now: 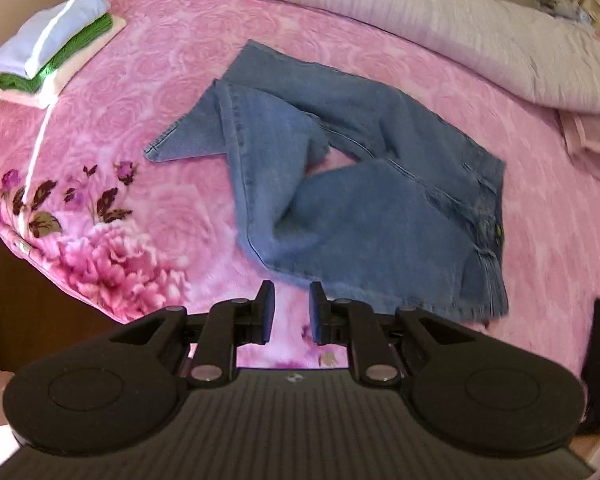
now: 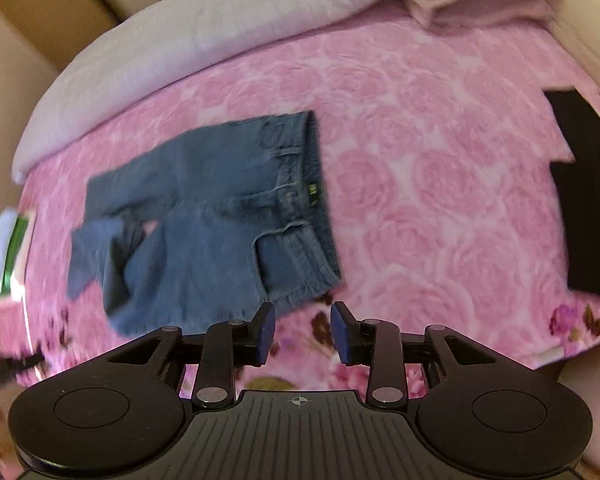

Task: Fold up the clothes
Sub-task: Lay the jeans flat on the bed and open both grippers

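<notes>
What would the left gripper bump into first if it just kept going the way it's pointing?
Probably the pink bedspread just short of the jeans. The left gripper, jaws apart and empty, points steeply down at bare blanket; the denim's near edge lies only slightly further on, so depth makes this uncertain.

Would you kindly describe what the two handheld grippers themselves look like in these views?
Both match. The left gripper and right gripper are matte black, each with two linkage arms joined by silver pivot pins, two round discs at the sides and a ribbed dark-grey base bearing a small crosshair mark. The fingers carry dark blue pads. No cables, sleeves or hands show.
</notes>
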A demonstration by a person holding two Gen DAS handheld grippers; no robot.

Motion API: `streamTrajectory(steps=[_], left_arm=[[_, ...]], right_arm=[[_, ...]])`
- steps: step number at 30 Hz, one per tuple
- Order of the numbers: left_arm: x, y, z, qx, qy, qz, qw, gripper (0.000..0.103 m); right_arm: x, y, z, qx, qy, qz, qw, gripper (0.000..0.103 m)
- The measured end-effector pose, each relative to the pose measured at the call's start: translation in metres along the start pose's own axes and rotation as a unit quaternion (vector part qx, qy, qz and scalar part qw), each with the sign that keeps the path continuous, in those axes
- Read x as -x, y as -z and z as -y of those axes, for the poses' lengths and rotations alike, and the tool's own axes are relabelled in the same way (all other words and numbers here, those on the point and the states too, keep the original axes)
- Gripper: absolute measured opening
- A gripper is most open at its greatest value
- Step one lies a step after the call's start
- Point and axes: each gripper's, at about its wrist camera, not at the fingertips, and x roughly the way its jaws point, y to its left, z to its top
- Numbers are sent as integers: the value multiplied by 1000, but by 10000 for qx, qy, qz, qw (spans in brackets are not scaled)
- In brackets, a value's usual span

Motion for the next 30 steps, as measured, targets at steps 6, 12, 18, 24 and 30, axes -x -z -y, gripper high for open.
streamTrajectory(steps=[6,12,18,24,30], left_arm=[[33,52,36,-628,-345,426,9965,16],[51,97,49,-691,-493,489,9952,18],[77,118,53,-701,-598,656,9936,21],[91,117,46,-685,-772,849,9910,23],[95,105,30,-687,-772,982,9898,24]], right_arm=[[8,62,-20,940,-67,-7,9955,36],[-4,104,-22,1212,-63,-432,9917,36],[16,116,-30,1382,-219,-215,9899,36],[36,118,-35,1519,-238,270,9877,36],[39,112,-44,1346,-202,420,9898,36]])
